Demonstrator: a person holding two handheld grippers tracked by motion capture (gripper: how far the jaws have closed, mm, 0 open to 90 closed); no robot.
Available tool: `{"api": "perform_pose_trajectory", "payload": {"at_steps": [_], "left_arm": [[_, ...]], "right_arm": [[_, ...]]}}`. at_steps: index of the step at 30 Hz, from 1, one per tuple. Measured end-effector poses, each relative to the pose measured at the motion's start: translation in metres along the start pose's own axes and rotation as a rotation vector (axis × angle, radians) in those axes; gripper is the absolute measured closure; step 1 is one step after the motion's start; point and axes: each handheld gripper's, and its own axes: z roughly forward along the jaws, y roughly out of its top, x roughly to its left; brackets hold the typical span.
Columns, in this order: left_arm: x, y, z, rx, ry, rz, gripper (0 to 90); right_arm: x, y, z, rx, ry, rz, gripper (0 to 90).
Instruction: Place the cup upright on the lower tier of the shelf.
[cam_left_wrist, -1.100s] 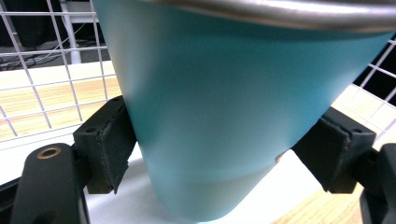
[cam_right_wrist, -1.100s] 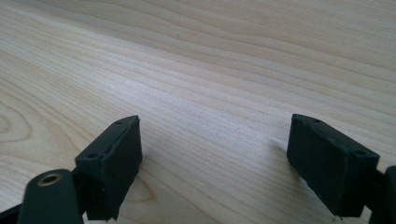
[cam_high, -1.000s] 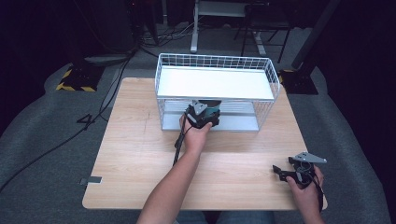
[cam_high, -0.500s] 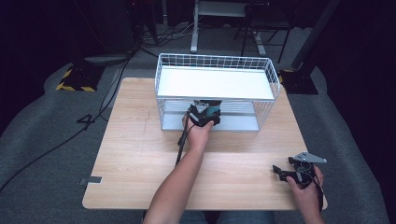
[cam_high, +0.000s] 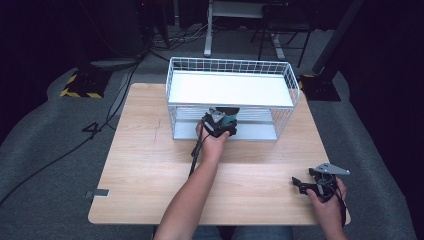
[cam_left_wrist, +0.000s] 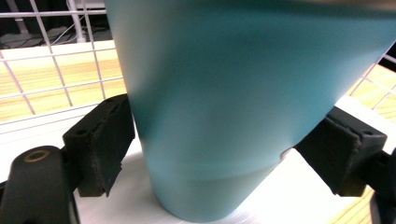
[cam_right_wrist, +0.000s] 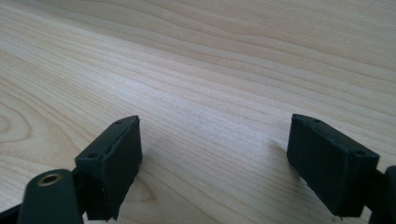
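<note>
Teal tumbler (cam_left_wrist: 233, 107): upright on wire rack's (cam_high: 287, 85) lower shelf, between left gripper (cam_left_wrist: 224, 154) jaws, clasped; right gripper (cam_right_wrist: 233, 163) wide, empty.

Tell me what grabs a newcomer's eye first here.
The teal cup looms large in the left gripper view, gripped by the left claw on the lower shelf of the white wire rack. On the wooden table, at its near right corner, the right claw rests open.

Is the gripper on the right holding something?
No, the right gripper has its jaws spread apart with just bare wooden table between them.
</note>
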Motion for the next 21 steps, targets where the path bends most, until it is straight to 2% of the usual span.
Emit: {"api": "perform_pose_trajectory", "payload": {"at_steps": [2, 5, 7, 8, 9, 12, 21], "left_arm": [[0.001, 0.0, 0.001, 0.004, -0.037, -0.003, 15.5], [0.001, 0.0, -0.002, 0.003, 0.004, 0.011, 15.0], [0.001, 0.001, -0.002, 0.005, -0.047, 0.02, 15.1], [0.001, 0.001, -0.004, 0.003, -0.019, 0.017, 15.1], [0.001, 0.001, -0.004, 0.003, -0.019, 0.017, 15.0], [0.001, 0.001, -0.009, -0.003, -0.036, 0.01, 15.0], [0.003, 0.002, -0.025, -0.018, -0.051, 0.005, 15.1]], "right_arm": [[0.0, 0.0, 0.0, 0.0, 0.0, 0.0, 18.4], [0.0, 0.0, 0.0, 0.0, 0.0, 0.0, 18.4], [0.0, 0.0, 0.0, 0.0, 0.0, 0.0, 18.4], [0.0, 0.0, 0.0, 0.0, 0.0, 0.0, 18.4], [0.0, 0.0, 0.0, 0.0, 0.0, 0.0, 18.4], [0.0, 0.0, 0.0, 0.0, 0.0, 0.0, 18.4], [0.0, 0.0, 0.0, 0.0, 0.0, -0.001, 18.4]]}}
